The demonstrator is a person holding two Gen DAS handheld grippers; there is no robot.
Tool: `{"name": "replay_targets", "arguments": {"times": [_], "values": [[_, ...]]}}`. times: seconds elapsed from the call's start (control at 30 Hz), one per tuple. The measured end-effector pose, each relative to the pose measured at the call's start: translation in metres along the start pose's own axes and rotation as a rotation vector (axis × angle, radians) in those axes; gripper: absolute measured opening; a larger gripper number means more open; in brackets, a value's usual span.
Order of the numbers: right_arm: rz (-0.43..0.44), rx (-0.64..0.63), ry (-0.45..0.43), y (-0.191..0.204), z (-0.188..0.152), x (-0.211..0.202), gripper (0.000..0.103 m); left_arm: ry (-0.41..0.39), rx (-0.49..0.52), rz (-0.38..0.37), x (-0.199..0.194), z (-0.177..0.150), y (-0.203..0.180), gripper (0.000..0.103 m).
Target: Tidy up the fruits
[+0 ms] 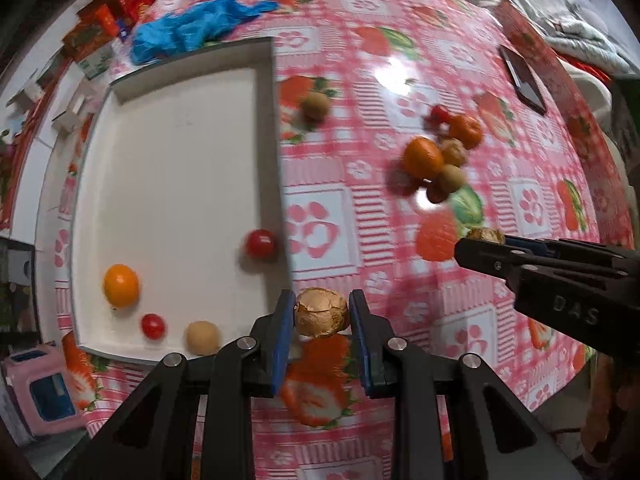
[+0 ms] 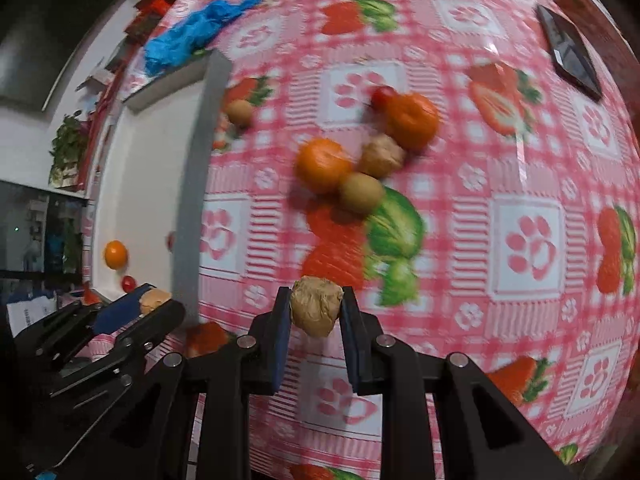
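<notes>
Both grippers, left gripper (image 1: 322, 314) and right gripper (image 2: 314, 312), pinch walnuts (blurred).

A tray (image 1: 176, 152) lies on the left part of the tabletop (image 1: 520, 208), with a crumpled bag (image 1: 192, 30) behind its far edge. Four small fruits sit in the tray's near end. To the tray's right, a lone fruit (image 1: 316, 106) lies near its wall, and further right a cluster of fruits (image 1: 440, 156) lies touching. A phone (image 1: 524, 80) lies beyond the cluster, near the tabletop's far right edge.
</notes>
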State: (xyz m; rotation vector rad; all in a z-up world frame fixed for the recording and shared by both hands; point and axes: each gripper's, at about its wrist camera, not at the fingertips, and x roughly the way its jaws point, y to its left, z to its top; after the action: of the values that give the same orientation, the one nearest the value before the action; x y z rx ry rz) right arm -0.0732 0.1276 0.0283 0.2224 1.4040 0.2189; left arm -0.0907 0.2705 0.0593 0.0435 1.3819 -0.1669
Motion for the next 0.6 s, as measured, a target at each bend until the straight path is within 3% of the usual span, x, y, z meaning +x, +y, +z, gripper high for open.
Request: {"name": "replay_targets", "arguments": {"times": [0.6], "values": [[0.077, -0.168, 0.007, 0.101, 0.032, 0.021, 0.025, -0.030, -0.204, 0.087, 0.002, 0.005, 0.102, 0.029]]}}
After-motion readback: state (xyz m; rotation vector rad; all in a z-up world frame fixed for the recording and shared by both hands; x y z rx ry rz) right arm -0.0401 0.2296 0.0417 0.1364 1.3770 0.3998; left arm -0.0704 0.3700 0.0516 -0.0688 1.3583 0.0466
